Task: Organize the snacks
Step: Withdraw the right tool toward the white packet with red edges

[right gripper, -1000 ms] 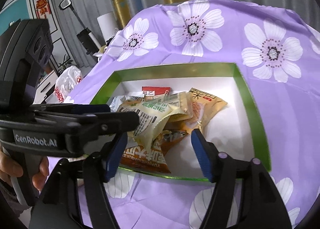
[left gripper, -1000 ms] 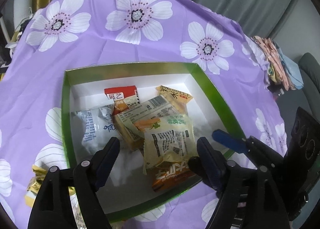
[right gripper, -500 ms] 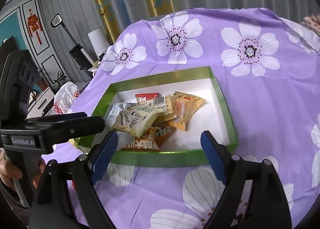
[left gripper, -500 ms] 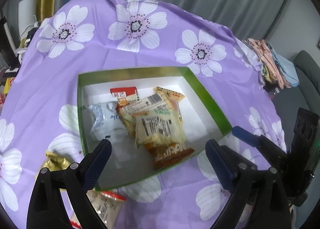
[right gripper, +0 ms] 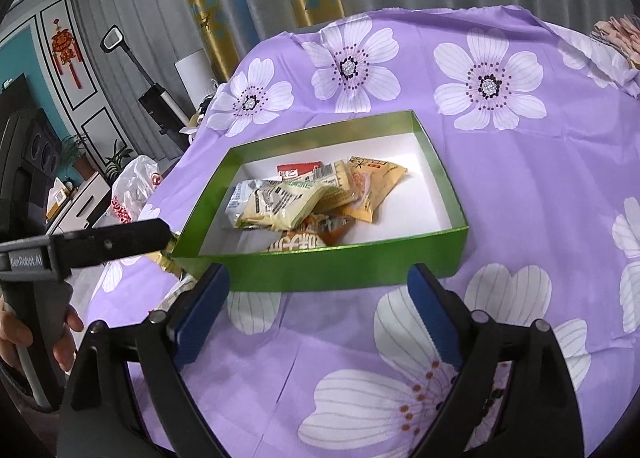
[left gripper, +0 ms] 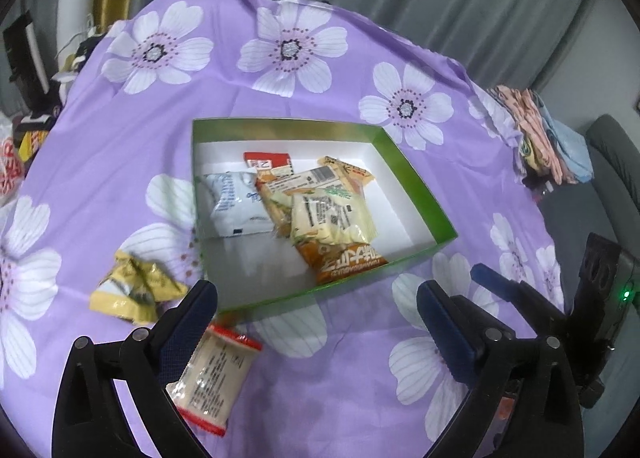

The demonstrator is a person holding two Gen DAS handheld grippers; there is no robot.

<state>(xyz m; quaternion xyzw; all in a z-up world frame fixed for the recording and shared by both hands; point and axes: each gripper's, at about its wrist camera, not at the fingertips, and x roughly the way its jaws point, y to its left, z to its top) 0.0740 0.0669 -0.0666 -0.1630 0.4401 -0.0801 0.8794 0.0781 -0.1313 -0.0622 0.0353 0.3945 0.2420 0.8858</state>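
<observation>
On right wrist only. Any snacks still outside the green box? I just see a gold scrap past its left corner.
Observer: Yes. The left wrist view shows a cluster of yellow wrapped snacks on the cloth, left of the green box.
Operator: Anything else loose?
Observer: A beige packet with red ends lies on the cloth by the box's near corner, partly behind a left gripper finger.
Operator: Left gripper holding anything?
Observer: No. The left gripper has just been opening its jaws. They stand wide, with nothing between the pads.
</observation>
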